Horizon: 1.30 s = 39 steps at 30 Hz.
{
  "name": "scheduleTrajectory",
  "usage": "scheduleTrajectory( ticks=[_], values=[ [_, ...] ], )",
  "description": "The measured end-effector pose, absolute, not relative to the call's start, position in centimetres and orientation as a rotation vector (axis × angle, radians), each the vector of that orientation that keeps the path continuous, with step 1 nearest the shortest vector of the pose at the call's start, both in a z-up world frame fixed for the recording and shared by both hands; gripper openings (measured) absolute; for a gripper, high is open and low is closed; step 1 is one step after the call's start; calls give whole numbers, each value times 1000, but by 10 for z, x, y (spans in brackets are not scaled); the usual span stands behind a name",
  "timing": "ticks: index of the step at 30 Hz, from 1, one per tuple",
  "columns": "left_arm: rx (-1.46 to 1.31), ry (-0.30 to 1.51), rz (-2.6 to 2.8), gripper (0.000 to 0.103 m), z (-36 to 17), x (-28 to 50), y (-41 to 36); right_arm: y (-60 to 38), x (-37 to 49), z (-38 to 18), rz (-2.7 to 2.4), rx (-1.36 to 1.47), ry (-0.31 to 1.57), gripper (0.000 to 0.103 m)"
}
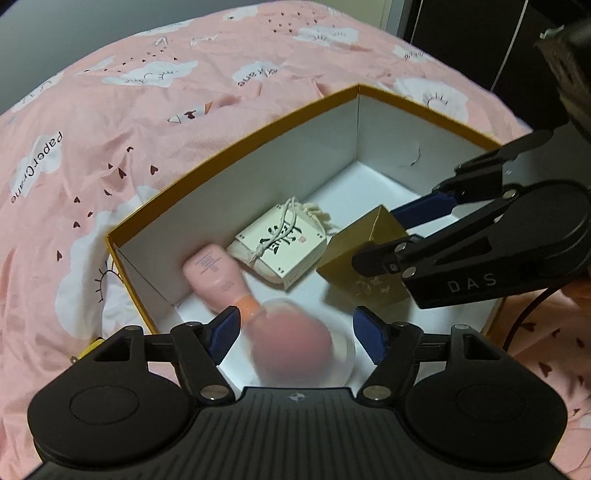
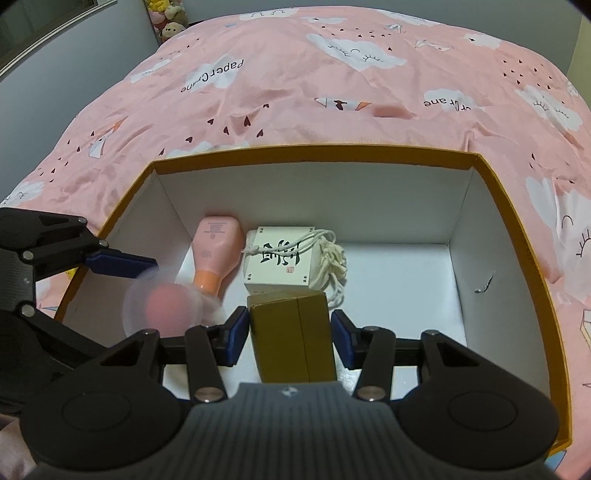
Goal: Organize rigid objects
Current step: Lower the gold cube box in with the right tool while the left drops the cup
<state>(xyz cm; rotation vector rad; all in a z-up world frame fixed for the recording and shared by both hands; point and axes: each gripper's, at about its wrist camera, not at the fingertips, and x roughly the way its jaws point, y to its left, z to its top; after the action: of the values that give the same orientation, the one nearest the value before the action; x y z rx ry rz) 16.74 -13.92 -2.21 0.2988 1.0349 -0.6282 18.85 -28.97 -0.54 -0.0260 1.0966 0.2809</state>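
An orange-rimmed cardboard box [image 1: 236,147] [image 2: 314,151] with white inner walls lies on the bed. Inside it are a pink bottle [image 1: 214,273] [image 2: 218,247] lying on its side and a white box with black calligraphy [image 1: 284,243] [image 2: 284,258] resting on a cream drawstring pouch. My left gripper [image 1: 297,336] is open over the near left corner. A clear round case with a pink ball inside [image 1: 303,343] [image 2: 162,306] sits blurred between its fingers, which do not press it. My right gripper [image 2: 290,332] [image 1: 391,236] is shut on a gold box [image 2: 291,336] [image 1: 362,258], low inside the cardboard box.
A pink bedcover with white clouds [image 1: 147,110] [image 2: 332,92] surrounds the box. Plush toys [image 2: 170,18] sit at the far left corner of the room. A black cable [image 1: 524,317] trails from the right gripper. The box's right half [image 2: 406,280] shows bare white floor.
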Motion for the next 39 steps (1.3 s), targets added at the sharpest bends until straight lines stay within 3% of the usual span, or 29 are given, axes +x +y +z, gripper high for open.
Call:
scheduleTrajectory(
  ticks=[3, 11, 39],
  values=[
    [266, 999, -612, 82, -16, 165, -134, -289, 188, -5, 281, -26, 1096, 48],
    [60, 902, -510, 70, 12, 164, -92, -282, 190, -2, 299, -17, 1098, 48],
    [-146, 919, -339, 68, -4, 156, -34, -274, 214, -14, 190, -28, 1187, 53]
  ],
)
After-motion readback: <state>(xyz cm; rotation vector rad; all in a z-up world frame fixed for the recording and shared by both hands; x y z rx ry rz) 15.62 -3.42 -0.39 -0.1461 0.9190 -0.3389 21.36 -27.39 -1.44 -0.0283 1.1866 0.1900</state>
